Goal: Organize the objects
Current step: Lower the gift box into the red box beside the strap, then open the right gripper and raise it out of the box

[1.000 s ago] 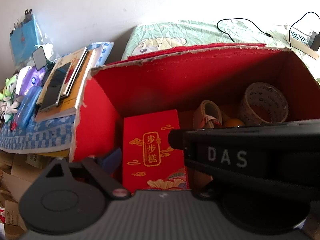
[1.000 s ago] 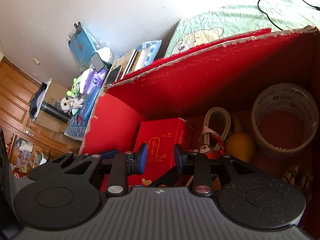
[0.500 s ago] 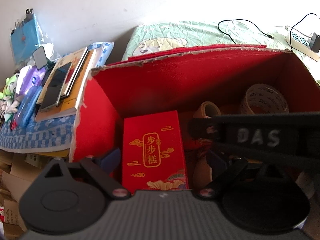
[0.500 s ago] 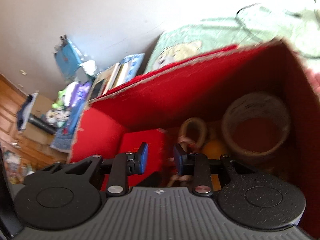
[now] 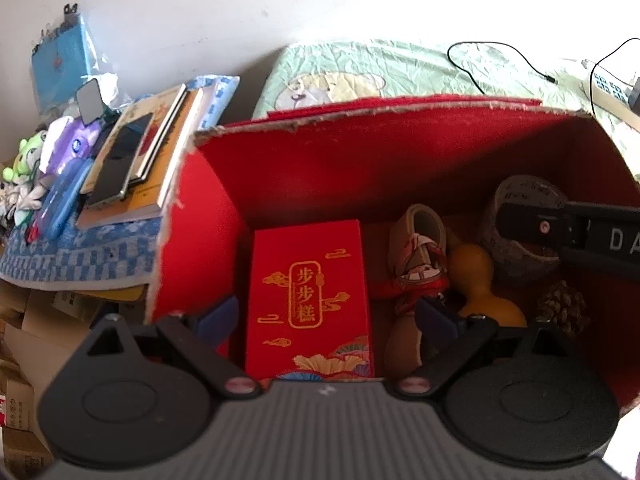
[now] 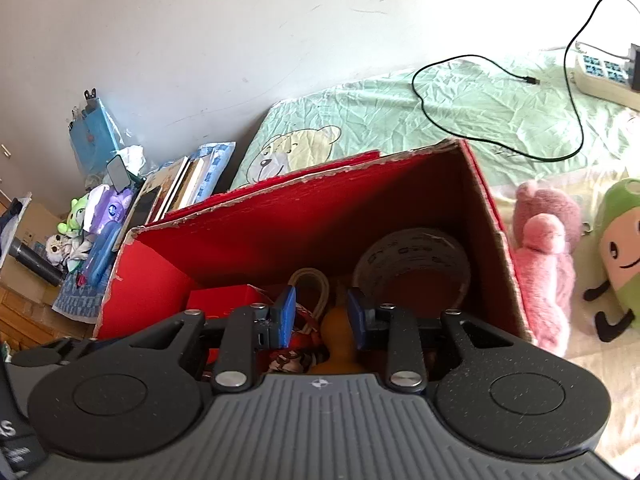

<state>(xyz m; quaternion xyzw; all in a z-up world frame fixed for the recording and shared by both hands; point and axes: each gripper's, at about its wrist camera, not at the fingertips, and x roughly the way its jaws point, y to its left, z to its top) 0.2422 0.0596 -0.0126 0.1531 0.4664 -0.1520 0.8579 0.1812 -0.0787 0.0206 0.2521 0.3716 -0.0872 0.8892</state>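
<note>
Below the left gripper [image 5: 326,314], whose jaws stand spread wide and grip nothing, sits an open red cardboard box [image 5: 360,168]. A red gift box with gold characters [image 5: 308,296] lies directly between its fingers; a yellow gourd [image 5: 476,280] and a pine cone [image 5: 562,308] lie to the right, a roll of tape [image 5: 520,256] beyond them. The right gripper [image 6: 322,318] hangs over the same box, jaws partly apart and empty, the gourd [image 6: 338,336] showing between them and a pink plush toy [image 6: 544,272] outside to the right.
</note>
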